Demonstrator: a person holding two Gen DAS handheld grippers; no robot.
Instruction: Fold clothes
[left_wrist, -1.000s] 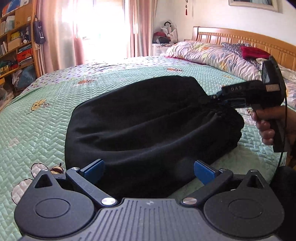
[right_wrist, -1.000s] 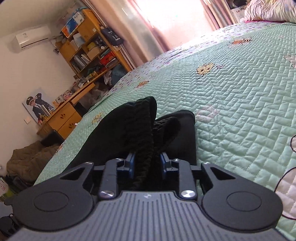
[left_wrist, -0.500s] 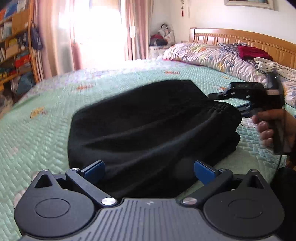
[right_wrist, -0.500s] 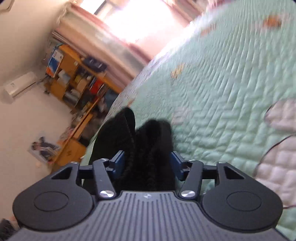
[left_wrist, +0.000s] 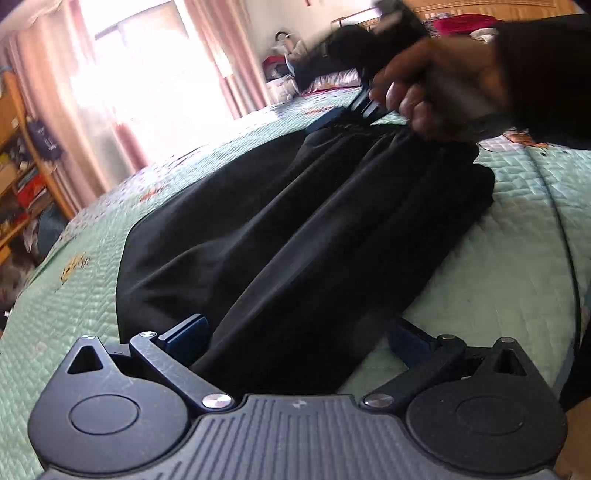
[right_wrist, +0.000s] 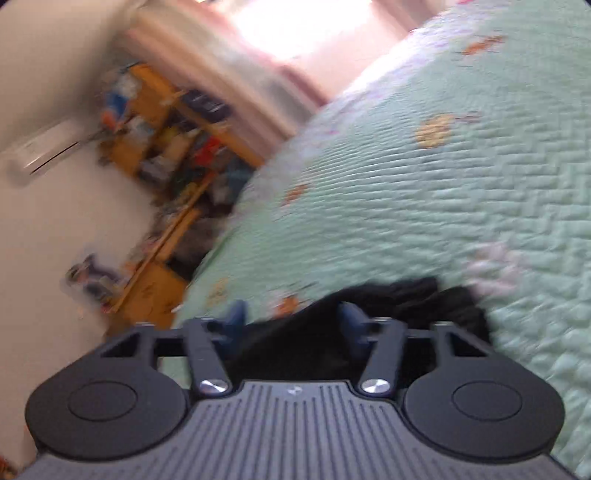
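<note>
A black garment (left_wrist: 295, 221) lies folded lengthwise on the green quilted bedspread (left_wrist: 517, 229). My left gripper (left_wrist: 299, 336) is open and low at its near end, with the cloth between the wide-set blue pads. In the left wrist view a hand (left_wrist: 436, 96) holds my right gripper (left_wrist: 351, 110), blurred, over the gathered waistband at the far end. In the right wrist view the right gripper (right_wrist: 291, 317) has its jaws apart and closing. The black garment (right_wrist: 314, 343) bunches between them, and neither pad presses on it.
The bedspread (right_wrist: 443, 184) stretches wide beyond the garment. Pillows and a wooden headboard (left_wrist: 458, 7) are at the far right. Pink curtains (left_wrist: 122, 110) cover the bright window. Cluttered wooden shelves (right_wrist: 166, 122) stand beside the bed's foot.
My right gripper let go of the waistband, its jaws spread, and it swung left across the garment's far end. My left gripper sank and rolled, tilting its view.
</note>
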